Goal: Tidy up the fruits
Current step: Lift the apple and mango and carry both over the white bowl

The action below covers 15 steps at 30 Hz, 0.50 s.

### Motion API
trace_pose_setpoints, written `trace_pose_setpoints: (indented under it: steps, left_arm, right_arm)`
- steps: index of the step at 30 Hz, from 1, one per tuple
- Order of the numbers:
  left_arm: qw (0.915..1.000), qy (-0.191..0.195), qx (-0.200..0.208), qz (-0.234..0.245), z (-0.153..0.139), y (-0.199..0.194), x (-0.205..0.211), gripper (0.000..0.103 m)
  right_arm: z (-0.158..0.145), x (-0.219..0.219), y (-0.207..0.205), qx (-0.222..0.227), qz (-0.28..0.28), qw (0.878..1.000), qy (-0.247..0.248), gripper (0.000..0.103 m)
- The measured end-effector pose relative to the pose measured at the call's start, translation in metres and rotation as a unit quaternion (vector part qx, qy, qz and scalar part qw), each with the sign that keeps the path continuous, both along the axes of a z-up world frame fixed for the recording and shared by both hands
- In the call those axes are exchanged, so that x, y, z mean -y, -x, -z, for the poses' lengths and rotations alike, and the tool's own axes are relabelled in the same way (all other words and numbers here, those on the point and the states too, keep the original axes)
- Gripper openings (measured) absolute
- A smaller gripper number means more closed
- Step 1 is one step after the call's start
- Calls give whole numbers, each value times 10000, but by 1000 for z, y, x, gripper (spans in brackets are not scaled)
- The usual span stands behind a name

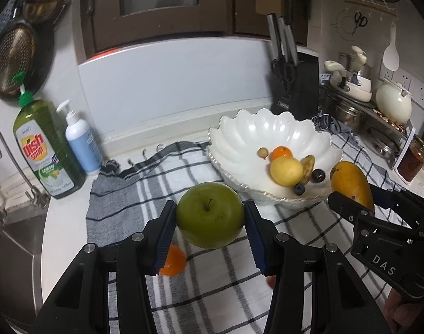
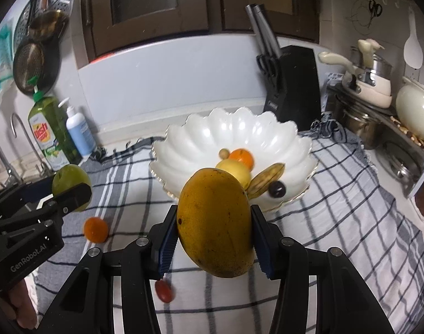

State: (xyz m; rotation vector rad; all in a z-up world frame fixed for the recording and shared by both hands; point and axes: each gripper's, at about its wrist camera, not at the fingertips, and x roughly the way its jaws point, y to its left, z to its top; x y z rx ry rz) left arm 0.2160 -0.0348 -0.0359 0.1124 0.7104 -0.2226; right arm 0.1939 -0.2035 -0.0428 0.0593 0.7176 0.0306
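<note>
bowl: white scalloped glass bowl (image 2: 295,144) on the checked cloth (image 2: 337,194), holding a lemon, tangerine, dark berries
mango: yellow-orange mango (image 2: 216,222) clamped in right gripper (image 2: 214,236), long axis steeply tilted, near the bowl
apple: round green apple (image 1: 210,214) pinched by left gripper (image 1: 210,236), stem facing camera

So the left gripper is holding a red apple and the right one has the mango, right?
Not quite. The apple in the left gripper is green, not red, as the left wrist view shows. The right gripper does have the mango.
</note>
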Motion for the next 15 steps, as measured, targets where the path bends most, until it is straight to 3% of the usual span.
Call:
trace_pose_setpoints:
  steps: [15]
  left_arm:
    - [9997, 69, 76, 212, -22, -32, 40, 48]
  right_arm:
    - [-35, 38, -21, 349, 365, 9987, 80, 50]
